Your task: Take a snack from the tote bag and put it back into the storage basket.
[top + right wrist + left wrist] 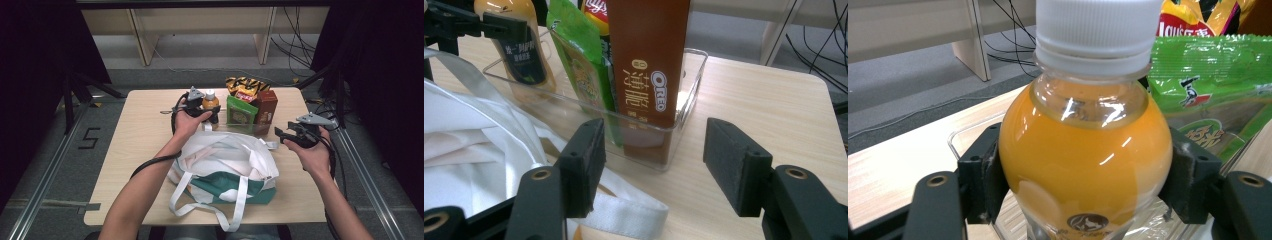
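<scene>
My left gripper (212,111) is shut on an orange juice bottle (1083,150) with a white cap; its pads (990,175) press both sides of the bottle's round shoulder. The bottle (210,103) stands at the left end of a clear plastic tray (674,135), beside a green snack bag (241,111), a brown Oreo box (649,60) and a yellow chip bag (246,86). My right gripper (283,133) is open with nothing between its jaws, just right of the tray and above a white and green tote bag (225,165). In the right gripper view its jaws (651,162) face the Oreo box.
The tote bag lies open at the table's front middle, its white straps (235,207) hanging over the front edge. Bare tabletop (135,140) stretches to the left. A wooden bench (200,30) and cables (295,40) lie on the floor beyond the table.
</scene>
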Demonstrator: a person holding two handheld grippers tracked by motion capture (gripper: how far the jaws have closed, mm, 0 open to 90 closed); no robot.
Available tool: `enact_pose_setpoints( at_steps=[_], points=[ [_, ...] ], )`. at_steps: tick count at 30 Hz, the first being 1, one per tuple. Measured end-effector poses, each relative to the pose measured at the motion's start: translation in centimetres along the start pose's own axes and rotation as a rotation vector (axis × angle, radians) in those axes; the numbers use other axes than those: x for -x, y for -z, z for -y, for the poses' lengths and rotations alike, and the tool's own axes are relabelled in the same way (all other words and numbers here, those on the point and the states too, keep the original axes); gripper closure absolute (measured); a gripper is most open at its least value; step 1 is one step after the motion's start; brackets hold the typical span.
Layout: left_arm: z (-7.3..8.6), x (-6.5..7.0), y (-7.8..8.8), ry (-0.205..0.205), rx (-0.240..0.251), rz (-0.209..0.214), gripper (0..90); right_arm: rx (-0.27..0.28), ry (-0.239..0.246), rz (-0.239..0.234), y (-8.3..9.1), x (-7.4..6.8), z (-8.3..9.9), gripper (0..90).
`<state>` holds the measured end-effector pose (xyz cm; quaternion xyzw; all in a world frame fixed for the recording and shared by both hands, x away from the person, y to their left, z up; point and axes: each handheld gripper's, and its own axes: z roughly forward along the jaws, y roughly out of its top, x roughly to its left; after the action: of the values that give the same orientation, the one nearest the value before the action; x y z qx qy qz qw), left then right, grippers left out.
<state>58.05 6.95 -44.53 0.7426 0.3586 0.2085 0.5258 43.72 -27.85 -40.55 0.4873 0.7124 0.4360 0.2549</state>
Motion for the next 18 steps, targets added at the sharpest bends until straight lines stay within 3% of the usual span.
enact_pose_setpoints(
  at_steps=[8,9,14,15,18],
  points=[
    [0.5,0.0,-0.1,0.004,-0.012,-0.004,29.8,0.008,-0.005,-0.003,-0.1,-0.1,0.0,42.4],
    [0.6,0.0,-0.2,0.004,-0.015,-0.003,29.8,-0.001,0.026,0.000,0.0,0.2,-0.1,42.4],
    [0.9,0.1,-0.2,0.004,-0.023,-0.004,29.8,0.018,0.039,0.010,-0.1,0.2,0.0,42.4],
    [0.9,0.1,-0.2,0.000,-0.026,-0.003,29.8,0.007,0.019,-0.007,0.0,0.0,0.0,42.4],
    [1.1,0.1,-0.3,0.004,-0.023,0.001,29.8,0.011,0.020,-0.012,0.0,0.0,-0.1,42.4]
  ],
)
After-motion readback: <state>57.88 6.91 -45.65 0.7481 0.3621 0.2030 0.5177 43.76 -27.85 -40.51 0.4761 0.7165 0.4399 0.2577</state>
